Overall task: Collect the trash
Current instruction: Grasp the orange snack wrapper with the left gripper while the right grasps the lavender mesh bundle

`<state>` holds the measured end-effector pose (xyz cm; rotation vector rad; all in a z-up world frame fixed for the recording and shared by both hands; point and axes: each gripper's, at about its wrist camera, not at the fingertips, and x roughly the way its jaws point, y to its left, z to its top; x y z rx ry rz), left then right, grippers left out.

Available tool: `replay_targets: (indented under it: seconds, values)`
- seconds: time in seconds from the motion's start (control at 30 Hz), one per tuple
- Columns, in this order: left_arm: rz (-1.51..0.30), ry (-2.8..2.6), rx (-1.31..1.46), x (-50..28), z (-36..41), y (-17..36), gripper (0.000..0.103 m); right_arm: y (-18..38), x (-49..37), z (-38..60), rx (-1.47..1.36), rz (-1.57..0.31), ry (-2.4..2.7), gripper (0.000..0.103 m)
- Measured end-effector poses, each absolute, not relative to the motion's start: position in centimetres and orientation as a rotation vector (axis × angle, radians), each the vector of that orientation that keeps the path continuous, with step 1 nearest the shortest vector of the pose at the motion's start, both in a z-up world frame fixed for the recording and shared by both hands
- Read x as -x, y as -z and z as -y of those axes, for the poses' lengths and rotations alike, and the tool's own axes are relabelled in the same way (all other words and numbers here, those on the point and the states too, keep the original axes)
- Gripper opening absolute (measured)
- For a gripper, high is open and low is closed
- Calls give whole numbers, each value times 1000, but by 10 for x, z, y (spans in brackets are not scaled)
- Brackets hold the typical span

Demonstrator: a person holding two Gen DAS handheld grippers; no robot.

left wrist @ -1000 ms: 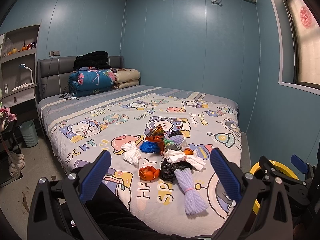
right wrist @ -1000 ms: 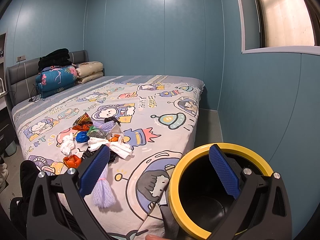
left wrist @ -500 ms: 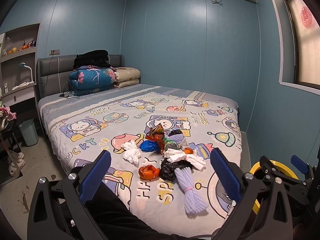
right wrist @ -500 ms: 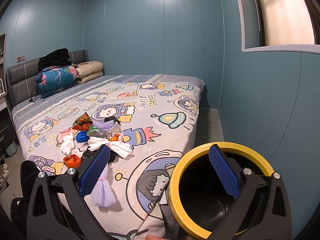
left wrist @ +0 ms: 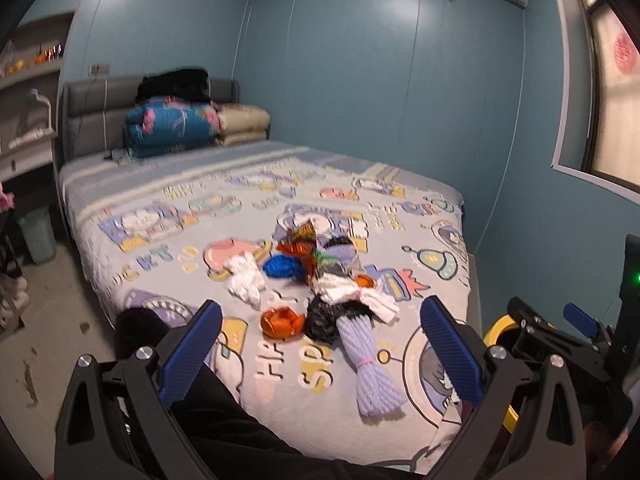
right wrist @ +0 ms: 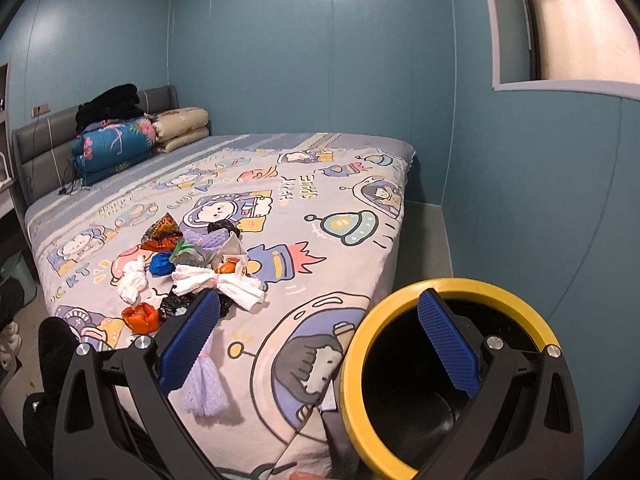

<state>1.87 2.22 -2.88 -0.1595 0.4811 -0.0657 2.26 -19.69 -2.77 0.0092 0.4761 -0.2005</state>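
Since a second ago the left claw [left wrist: 320, 344] has tipped down and swung a little, so the bed [left wrist: 168, 208] sits lower and blurred in its view, while the right claw [right wrist: 316, 344] has barely shifted; both hang with their blue pads spread wide and nothing between them. The trash lies in a loose heap on the near half of the bed, toward its right edge: a lilac foam net sleeve [left wrist: 372, 364] nearest, a black bag [left wrist: 324, 318] and an orange wrapper [left wrist: 280, 322] just behind it, white tissue twists [left wrist: 244, 280], a blue wad [left wrist: 282, 268] and a crinkled foil packet [left wrist: 302, 240] farther back. The yellow-rimmed bin [right wrist: 448, 380] stands on the floor just off the bed's near right corner, open and apparently empty. All of this looks feather-light and soft: it should crush rather than resist, and the film bags and foil may slip, so pinching across a bunched middle or a knot seems safest; the net sleeve is likely springy and best taken at its tied pink band. The pieces touch and overlap, so one may drag a neighbour along. In the left view the bin is mostly hidden behind the right claw's frame; the heap's middle is too jumbled to sort piece from piece, and the bin's base is cut off in the right view.
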Motion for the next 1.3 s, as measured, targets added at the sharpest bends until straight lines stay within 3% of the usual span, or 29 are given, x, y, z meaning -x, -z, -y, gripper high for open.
replay_targets:
  seconds: [0.27,0.43,0.83,1.3]
  values:
    - [-675,14,309,-81,-69,57,96,57,-68,194,-55,-671,-42,95]
    - [-767,-18,118,-142,-73,68,96,80,-98,186,-132,-831,-170,95]
    - [-802,156,7,-280,-66,55,96,108,-146,137,-3,-929,-212,95]
    - [-857,226,-28,-356,-48,92,96,139,-178,123,38,-1013,-189,95]
